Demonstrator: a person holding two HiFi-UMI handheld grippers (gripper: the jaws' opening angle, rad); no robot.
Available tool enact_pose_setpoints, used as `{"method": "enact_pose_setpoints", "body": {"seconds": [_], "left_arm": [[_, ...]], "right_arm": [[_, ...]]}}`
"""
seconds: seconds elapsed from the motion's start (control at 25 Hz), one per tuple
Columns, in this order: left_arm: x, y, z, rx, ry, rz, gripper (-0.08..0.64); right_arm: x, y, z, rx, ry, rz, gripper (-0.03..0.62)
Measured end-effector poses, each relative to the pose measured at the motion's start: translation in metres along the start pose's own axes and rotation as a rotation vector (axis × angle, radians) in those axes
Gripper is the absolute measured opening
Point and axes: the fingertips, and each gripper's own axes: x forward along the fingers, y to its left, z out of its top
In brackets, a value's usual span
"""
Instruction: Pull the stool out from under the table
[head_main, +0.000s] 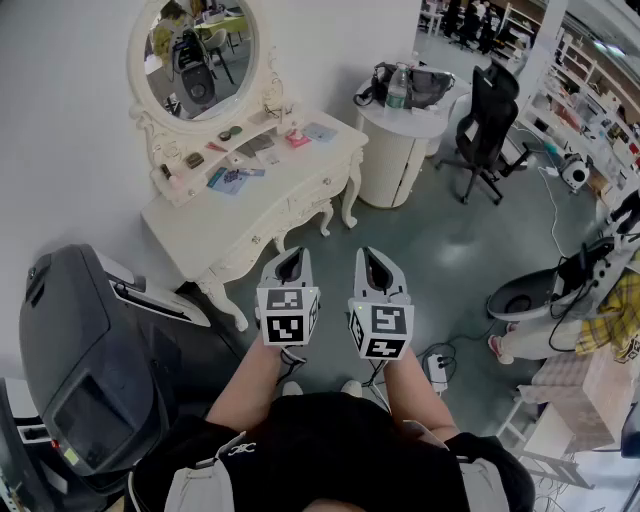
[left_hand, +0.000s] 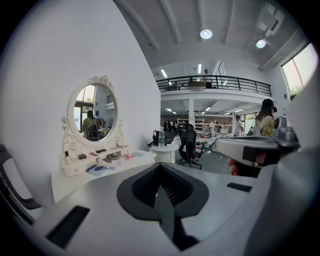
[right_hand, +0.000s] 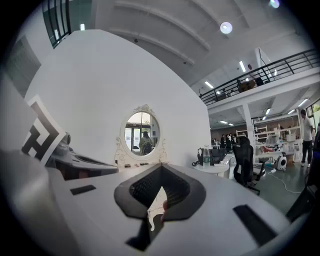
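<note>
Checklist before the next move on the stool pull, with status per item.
1. Stool seen under the table: cannot tell; no view shows it.
2. Left hand-held gripper open for a grasp: not ok; jaws shut, nothing between them.
3. Right hand-held gripper open for a grasp: not ok; jaws shut, nothing between them.
4. Grippers at the table: not ok; both are held short of its front edge.
5. Room to pull back: not ok; a power strip and cables lie by the person's feet.
</note>
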Motion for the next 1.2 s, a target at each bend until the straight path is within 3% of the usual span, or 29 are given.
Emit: {"method": "enact_pose_setpoints", "body": {"seconds": [0.72, 1.2], "left_arm": [[0.019, -0.012, 0.008, 0.008, -0.008, -0.02, 0.0], [0.034, -0.062, 0.009, 0.02, 0.002, -0.033, 0.0]], "right_arm": [[0.017, -0.018, -0.006, 0.081, 0.02, -0.003, 0.008], [-0.003, -0.064, -0.017, 0.094, 0.036, -0.002, 0.008]]}}
